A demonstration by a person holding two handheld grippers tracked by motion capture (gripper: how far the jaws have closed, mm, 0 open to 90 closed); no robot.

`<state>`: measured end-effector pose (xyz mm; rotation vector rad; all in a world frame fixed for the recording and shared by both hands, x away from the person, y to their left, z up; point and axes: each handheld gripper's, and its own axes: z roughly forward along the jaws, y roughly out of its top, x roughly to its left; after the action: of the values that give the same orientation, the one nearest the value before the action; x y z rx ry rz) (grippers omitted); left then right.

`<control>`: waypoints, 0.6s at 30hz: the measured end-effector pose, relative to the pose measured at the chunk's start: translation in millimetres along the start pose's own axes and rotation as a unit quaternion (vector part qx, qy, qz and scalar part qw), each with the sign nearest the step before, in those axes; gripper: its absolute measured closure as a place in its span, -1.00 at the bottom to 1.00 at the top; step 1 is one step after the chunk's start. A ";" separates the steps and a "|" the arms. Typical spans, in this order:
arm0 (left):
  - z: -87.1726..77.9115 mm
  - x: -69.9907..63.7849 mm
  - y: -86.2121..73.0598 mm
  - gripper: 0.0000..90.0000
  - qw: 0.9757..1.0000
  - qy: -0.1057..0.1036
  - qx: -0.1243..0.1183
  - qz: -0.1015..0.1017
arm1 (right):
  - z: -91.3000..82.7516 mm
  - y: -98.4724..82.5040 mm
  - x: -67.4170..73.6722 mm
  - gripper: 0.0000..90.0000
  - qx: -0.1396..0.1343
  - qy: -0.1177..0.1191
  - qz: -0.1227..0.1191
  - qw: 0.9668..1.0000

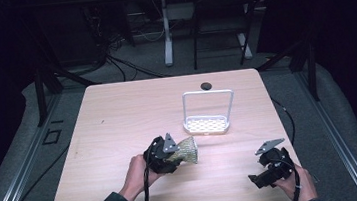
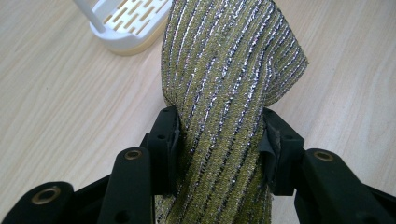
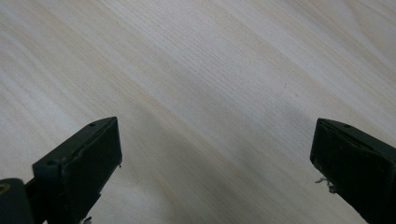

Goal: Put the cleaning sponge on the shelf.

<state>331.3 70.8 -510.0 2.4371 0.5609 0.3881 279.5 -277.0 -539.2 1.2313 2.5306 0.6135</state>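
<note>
A yellow-green scouring cloth with silver stripes [image 1: 187, 150] is pinched in my left gripper [image 1: 176, 157], just above the table near its middle front. In the left gripper view the cloth [image 2: 229, 84] stands up between the two black jaws, and both pads press on it; my left gripper [image 2: 219, 140] is shut on it. A white slotted rack with a tall wire handle [image 1: 207, 115] stands on the table beyond the cloth, apart from it; its corner [image 2: 123, 23] is at the upper left of the left gripper view. My right gripper [image 1: 256, 180] rests low at the front right, its jaws [image 3: 215, 163] wide open over bare wood.
The light wooden table [image 1: 118, 117] has free room on its left half. A small dark round object [image 1: 206, 85] lies near the far edge behind the rack. Black frame legs and a white desk stand beyond the table.
</note>
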 end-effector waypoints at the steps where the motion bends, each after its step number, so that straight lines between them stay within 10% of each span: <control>1: 0.4 -0.1 1.5 0.22 1.000 -0.001 0.000 0.003 | 0.1 -0.1 0.2 -0.97 -0.002 -0.001 0.000 1.000; 18: 5.0 -1.2 20.0 0.21 1.000 -0.014 -0.008 0.025 | 0.7 -1.3 -0.6 -0.97 -0.004 -0.004 -0.001 1.000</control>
<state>338.2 53.2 -501.8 2.4414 0.4837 0.3783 279.3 -278.0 -540.4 1.2256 2.5200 0.6158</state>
